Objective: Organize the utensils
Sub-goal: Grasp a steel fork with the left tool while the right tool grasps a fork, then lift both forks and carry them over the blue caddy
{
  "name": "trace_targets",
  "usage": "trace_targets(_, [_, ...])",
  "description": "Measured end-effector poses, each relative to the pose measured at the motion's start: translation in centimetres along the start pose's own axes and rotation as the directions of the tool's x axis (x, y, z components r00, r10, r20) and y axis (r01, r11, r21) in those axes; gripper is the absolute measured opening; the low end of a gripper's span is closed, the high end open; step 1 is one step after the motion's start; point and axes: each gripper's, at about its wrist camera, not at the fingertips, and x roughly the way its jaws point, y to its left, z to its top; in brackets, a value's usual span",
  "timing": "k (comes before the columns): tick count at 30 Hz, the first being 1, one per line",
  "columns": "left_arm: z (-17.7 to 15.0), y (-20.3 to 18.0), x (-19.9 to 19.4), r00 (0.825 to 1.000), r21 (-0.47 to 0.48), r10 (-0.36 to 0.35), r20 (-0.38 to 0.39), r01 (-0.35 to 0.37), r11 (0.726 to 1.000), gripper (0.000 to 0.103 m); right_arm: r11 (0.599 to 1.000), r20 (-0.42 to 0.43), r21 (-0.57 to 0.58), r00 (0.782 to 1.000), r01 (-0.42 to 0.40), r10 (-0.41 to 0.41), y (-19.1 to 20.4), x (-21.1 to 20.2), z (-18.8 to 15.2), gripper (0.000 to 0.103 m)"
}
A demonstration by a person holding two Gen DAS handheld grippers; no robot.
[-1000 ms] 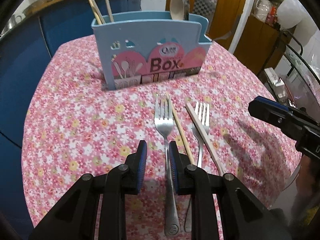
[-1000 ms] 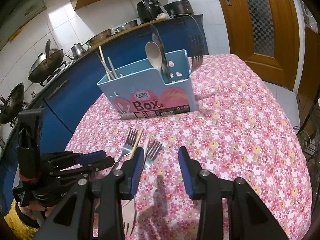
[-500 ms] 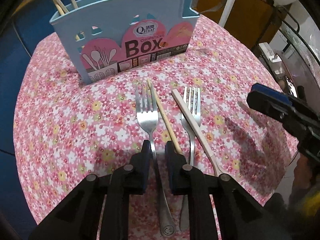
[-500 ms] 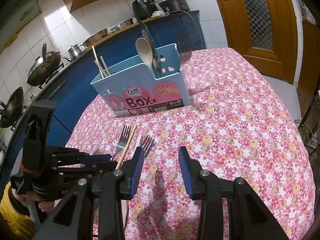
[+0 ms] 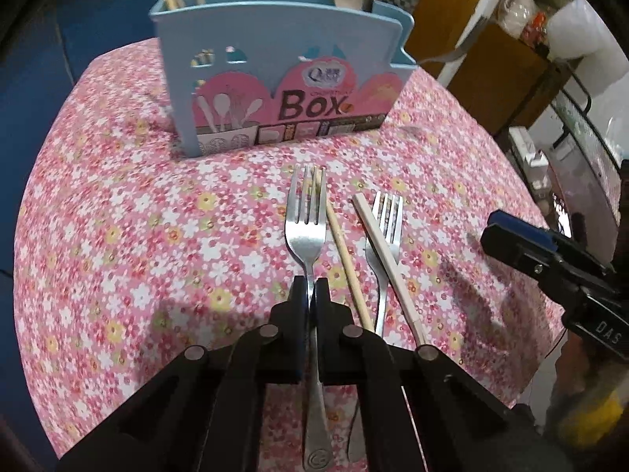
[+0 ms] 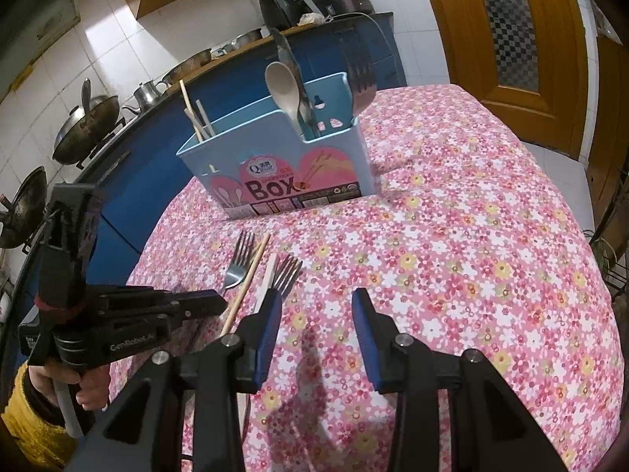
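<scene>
The task looks partly done. In the left wrist view, the left gripper (image 5: pixel 311 289) is clamped on the neck of the left fork (image 5: pixel 306 232) at frame centre; a wooden chopstick (image 5: pixel 346 263), white chopstick (image 5: pixel 387 263) and second fork (image 5: pixel 387 228) lie rightward on the floral tablecloth (image 5: pixel 118 236). The right gripper (image 6: pixel 316 314) hangs open, empty. The blue utensil box (image 6: pixel 283 157), upper centre, holds chopsticks (image 6: pixel 194 116), a spoon (image 6: pixel 281 88) and a fork (image 6: pixel 359 78).

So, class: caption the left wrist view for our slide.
Left tool clamps a fork on the floral tablecloth, facing the blue utensil box.
</scene>
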Motion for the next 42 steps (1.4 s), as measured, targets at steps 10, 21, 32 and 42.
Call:
trace_targets(10, [-1.7,2.2,-4.2,0.985,-0.066,0.022,0.17,-0.011,0.998,0.002,0.999,-0.057,-0.033,0.998,-0.015,0.013,2.0,1.3,0.0,0.04])
trace_targets(21, [-2.4,2.7,-6.4,0.953,-0.1,0.028,0.3,0.002,0.995,0.001,0.997,-0.173,-0.065,0.985,-0.029,0.018,4.1,3.6,-0.4,0.04])
trace_targets(32, [-3.0,3.3,-6.9,0.94,-0.111,0.015,0.34,0.024,0.994,0.001,0.992,-0.333,-0.125,0.942,0.001,-0.043,5.9,6.5,0.2,0.035])
trace_targets(42, [-2.8,3.5,-6.6,0.941,-0.133,0.059,0.333,-0.015,0.991,0.001,0.98,-0.343,-0.189,0.932,0.053,-0.117,7.3,8.1,0.5,0.012])
